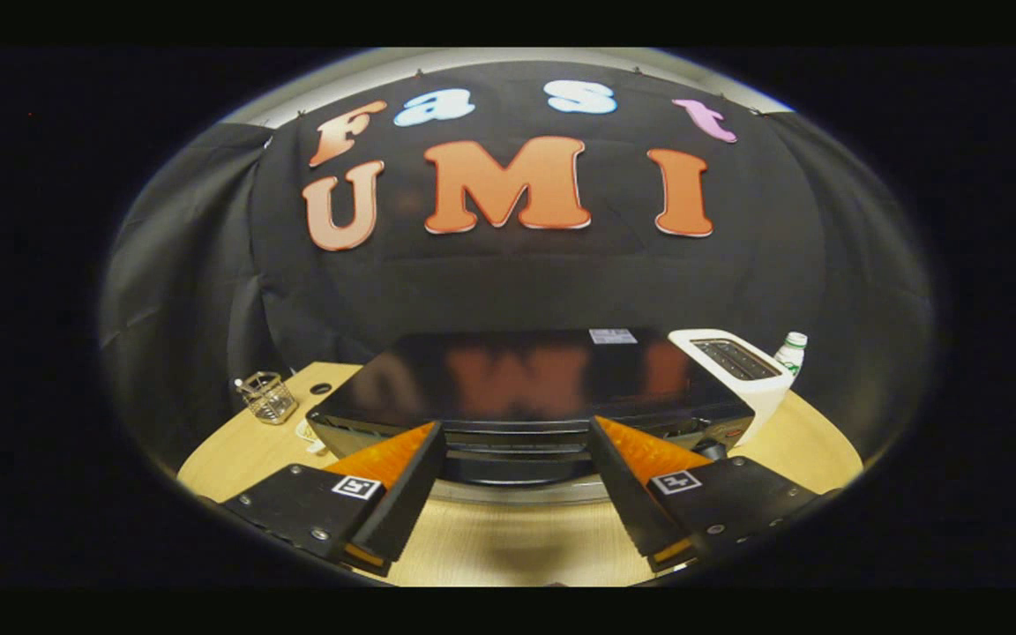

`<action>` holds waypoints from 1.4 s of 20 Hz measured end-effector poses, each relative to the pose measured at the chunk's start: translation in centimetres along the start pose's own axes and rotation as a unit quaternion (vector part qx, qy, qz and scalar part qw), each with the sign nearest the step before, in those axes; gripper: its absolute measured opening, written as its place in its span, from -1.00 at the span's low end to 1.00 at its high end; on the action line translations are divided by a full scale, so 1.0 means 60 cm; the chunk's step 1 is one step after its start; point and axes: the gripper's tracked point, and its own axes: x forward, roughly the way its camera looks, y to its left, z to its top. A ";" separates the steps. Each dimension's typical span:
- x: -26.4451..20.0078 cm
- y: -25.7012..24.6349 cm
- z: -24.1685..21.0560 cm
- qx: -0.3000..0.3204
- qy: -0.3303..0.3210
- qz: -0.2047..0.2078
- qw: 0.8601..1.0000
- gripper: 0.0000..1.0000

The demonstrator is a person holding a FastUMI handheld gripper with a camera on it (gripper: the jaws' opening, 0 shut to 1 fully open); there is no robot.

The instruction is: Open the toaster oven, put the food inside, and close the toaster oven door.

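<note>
Tongs (pixel 517 432) spread wide, gripping nothing, low centre of frame. Oven (pixel 526 388) just ahead, on table (pixel 508 547). Toaster (pixel 742 370) at its right.

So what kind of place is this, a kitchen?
Probably a mock kitchen in a test booth: a toaster oven and pop-up toaster share a wooden table before black cloth, ahead of the open gripper.

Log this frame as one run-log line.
gripper: open, holding nothing | toaster oven: just ahead of fingers, top surface facing camera | door state: cannot tell | food: not located
</note>
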 end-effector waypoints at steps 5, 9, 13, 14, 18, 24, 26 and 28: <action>-0.054 0.018 -0.046 -0.019 0.028 0.036 0.999 0.89; -0.099 0.033 -0.123 0.012 0.098 0.075 0.992 0.89; -0.101 0.024 -0.184 0.042 0.160 0.066 0.984 0.90; -0.097 0.022 -0.195 0.039 0.169 0.065 0.983 0.88; -0.092 0.021 -0.229 0.016 0.191 0.057 0.980 0.87; -0.089 0.022 -0.302 0.024 0.263 0.048 0.963 0.85; -0.086 0.021 -0.305 0.014 0.265 0.037 0.963 0.86; -0.093 0.015 -0.309 -0.009 0.268 0.031 0.963 0.79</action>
